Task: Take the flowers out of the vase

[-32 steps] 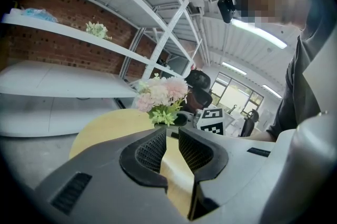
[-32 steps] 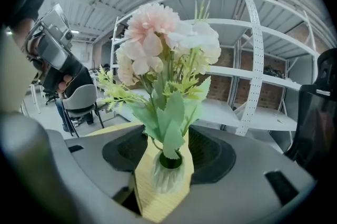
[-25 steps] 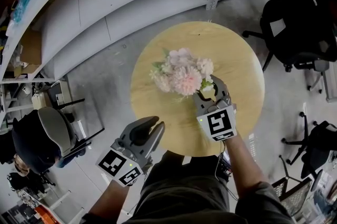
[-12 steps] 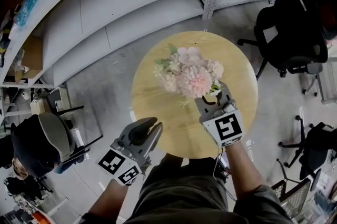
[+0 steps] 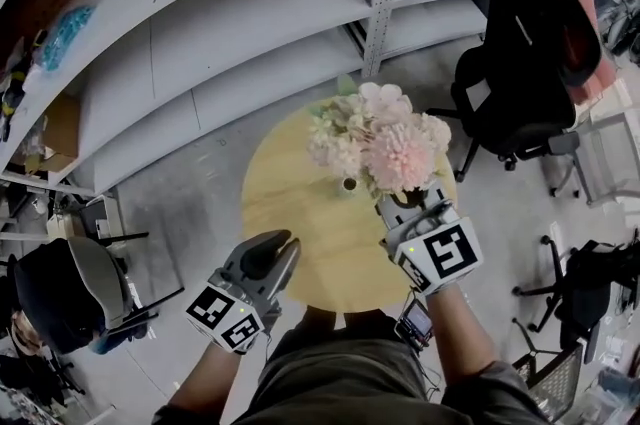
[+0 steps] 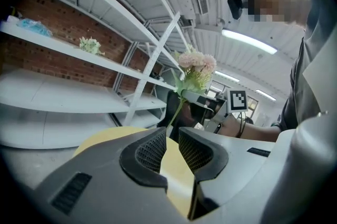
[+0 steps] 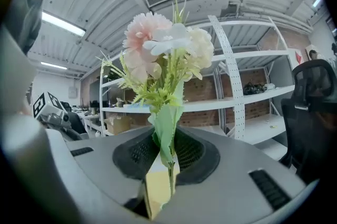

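Gripping a bouquet of pale pink and cream artificial flowers [image 7: 163,54] by its green stem with the right gripper [image 5: 412,205], jaws closing, pads pressed on stem and leaf. Held upright, blooms on top, raised above the far right edge of the round light-wood tabletop [image 5: 300,213]. Hovering with the left gripper [image 5: 268,253] at the near left edge of the tabletop, jaws a narrow gap apart, nothing between them, well apart from the bouquet.

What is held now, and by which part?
Right gripper: pink and white flower bunch, by its green stems, jaws closing on them. Left gripper: nothing.
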The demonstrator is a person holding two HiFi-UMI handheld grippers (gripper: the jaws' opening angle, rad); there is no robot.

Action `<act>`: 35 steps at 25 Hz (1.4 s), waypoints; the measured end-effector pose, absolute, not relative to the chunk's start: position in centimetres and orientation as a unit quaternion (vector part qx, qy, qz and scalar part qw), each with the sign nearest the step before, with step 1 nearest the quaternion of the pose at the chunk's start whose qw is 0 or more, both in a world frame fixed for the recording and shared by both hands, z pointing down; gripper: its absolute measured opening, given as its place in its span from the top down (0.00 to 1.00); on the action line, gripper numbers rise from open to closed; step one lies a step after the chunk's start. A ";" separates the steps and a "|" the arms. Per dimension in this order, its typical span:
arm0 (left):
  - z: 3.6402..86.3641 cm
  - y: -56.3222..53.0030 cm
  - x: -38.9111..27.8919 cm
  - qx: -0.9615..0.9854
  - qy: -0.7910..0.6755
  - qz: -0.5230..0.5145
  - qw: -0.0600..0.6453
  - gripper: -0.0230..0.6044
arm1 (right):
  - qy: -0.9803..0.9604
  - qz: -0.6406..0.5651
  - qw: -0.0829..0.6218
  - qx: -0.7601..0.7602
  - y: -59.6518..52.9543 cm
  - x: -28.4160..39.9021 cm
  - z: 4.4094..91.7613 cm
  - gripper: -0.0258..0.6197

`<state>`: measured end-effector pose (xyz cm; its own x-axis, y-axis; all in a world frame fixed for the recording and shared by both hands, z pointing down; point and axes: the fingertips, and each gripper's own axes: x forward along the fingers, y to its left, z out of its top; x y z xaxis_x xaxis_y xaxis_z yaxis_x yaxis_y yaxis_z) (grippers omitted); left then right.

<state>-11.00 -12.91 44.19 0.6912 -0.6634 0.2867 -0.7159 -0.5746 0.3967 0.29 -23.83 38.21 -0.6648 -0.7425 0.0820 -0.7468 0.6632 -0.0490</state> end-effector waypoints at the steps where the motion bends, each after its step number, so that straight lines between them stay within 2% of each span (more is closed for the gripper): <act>1: 43.8 -12.9 -10.8 0.887 -0.388 0.050 0.244 0.84 | -0.911 0.036 0.022 0.410 -23.6 0.6 37.3 0.84; 21: 35.6 -15.4 -8.1 0.918 -0.360 -0.013 0.166 0.84 | -0.907 0.022 -0.074 0.414 -19.5 3.5 22.5 0.85; 35: 33.0 -17.4 -7.2 0.924 -0.353 -0.042 0.142 0.84 | -0.903 0.101 -0.081 0.409 -18.1 4.7 24.9 0.85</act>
<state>-7.24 -17.39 32.97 0.7471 -0.6643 0.0234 -0.6406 -0.7102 0.2921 4.69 -18.12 24.89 -0.6529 -0.7547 -0.0637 -0.7219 0.6456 -0.2492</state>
